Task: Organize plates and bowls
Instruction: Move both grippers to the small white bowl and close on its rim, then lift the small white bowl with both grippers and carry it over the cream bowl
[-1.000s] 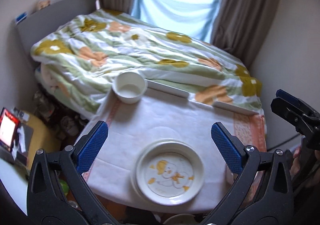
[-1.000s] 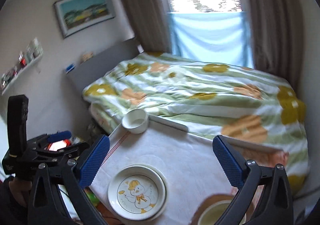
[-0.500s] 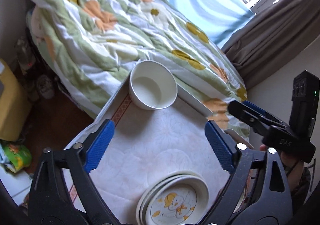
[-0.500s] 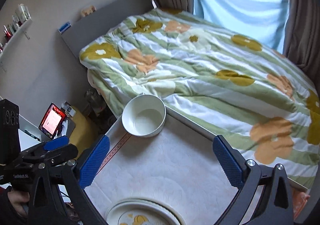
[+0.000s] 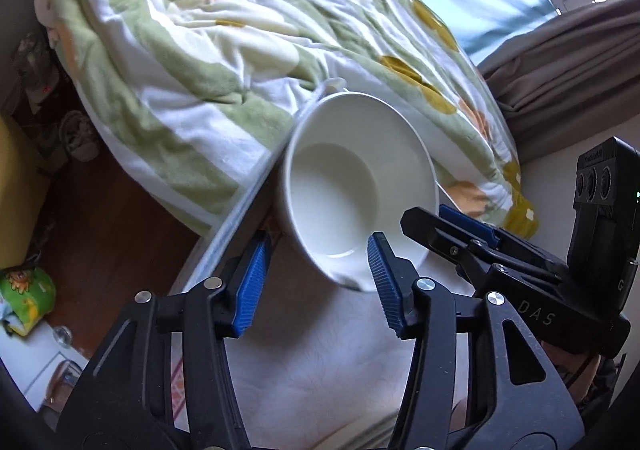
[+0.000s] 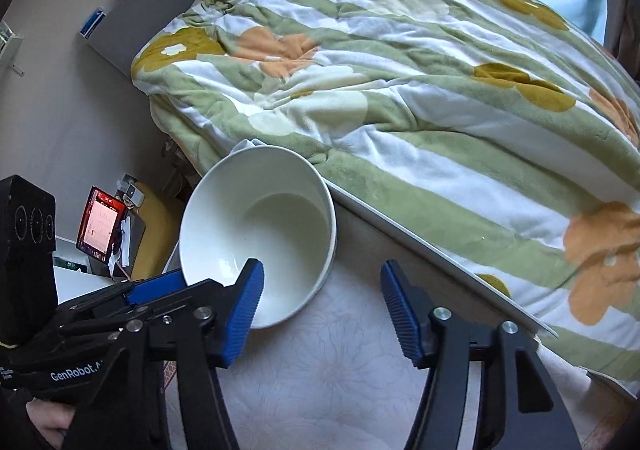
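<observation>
Up close, the white bowl [image 5: 352, 189] sits empty at the far corner of the table [image 5: 320, 362], on a white floral-embossed tablecloth [image 6: 340, 370], right beside the bed's green, orange and mustard flowered duvet [image 6: 400, 89].

From the left wrist view, the left gripper [image 5: 316, 282] hangs over the near rim of the bowl. Its jaws have just been closing and now stand partly apart; the near rim lies between the blue pads, but neither pad can be seen pressing on it. The same view shows the right gripper [image 5: 452, 228] coming in from the right, its blue-lined tip at the bowl's right rim; whether it touches cannot be told. Only this view shows the wooden floor [image 5: 120, 201] and a green patterned package [image 5: 24, 298] at lower left.

From the right wrist view, the right gripper [image 6: 322, 306] has also just been closing and is partly open. Its left pad overlaps the bowl's near rim while the right pad stands over bare cloth, so nothing is clamped. The left gripper [image 6: 160, 286] reaches in at the bowl's left rim. Only this view shows a lit red phone screen [image 6: 102, 226] and the grey headboard [image 6: 160, 5].
</observation>
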Tool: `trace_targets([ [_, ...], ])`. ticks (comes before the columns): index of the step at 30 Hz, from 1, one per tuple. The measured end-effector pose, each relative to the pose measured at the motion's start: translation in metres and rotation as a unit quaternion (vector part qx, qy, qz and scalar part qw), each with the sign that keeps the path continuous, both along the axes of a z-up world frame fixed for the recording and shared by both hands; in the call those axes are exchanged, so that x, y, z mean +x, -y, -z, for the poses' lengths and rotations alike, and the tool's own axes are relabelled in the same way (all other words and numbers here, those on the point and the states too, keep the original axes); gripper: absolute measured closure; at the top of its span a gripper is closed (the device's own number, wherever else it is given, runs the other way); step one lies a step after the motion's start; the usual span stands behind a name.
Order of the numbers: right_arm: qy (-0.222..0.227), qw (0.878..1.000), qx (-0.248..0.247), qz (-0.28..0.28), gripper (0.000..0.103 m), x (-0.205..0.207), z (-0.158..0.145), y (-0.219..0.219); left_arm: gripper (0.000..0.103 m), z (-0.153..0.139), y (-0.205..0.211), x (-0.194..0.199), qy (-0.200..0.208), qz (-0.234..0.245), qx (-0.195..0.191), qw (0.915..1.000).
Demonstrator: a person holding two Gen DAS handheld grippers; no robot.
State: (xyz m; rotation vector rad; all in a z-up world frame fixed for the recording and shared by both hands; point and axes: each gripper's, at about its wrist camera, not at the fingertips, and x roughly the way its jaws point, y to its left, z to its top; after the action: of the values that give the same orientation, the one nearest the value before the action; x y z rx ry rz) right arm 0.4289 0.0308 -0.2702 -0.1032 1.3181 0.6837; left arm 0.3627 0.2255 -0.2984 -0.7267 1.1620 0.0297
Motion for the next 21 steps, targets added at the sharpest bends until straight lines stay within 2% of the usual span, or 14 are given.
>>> trace_targets([
  [2,-0.006,1.000,0.001,-0.002,0.061,0.004,0.005,-0.003,0.066,0.004,-0.003,0.004,-0.004,-0.003,0.002,1.0000],
  [3,-0.010,1.000,0.002,-0.004,0.068,0.006,0.007,-0.004,0.068,0.005,-0.004,0.005,-0.006,-0.003,0.002,1.0000],
  [5,-0.014,1.000,0.002,-0.005,0.071,0.008,0.011,-0.007,0.077,0.008,-0.005,0.009,-0.010,0.000,0.003,0.9999],
  [7,-0.015,1.000,0.006,-0.005,0.080,0.010,0.014,-0.008,0.082,0.009,-0.006,0.010,-0.012,-0.001,0.008,0.9999],
  [10,-0.018,1.000,0.012,-0.005,0.088,0.011,0.017,-0.008,0.083,0.010,-0.008,0.010,-0.011,-0.003,0.010,0.9999],
  [21,-0.014,0.999,0.034,0.015,0.089,0.008,0.013,0.000,0.085,-0.002,0.000,0.007,0.003,0.018,0.043,0.9989],
])
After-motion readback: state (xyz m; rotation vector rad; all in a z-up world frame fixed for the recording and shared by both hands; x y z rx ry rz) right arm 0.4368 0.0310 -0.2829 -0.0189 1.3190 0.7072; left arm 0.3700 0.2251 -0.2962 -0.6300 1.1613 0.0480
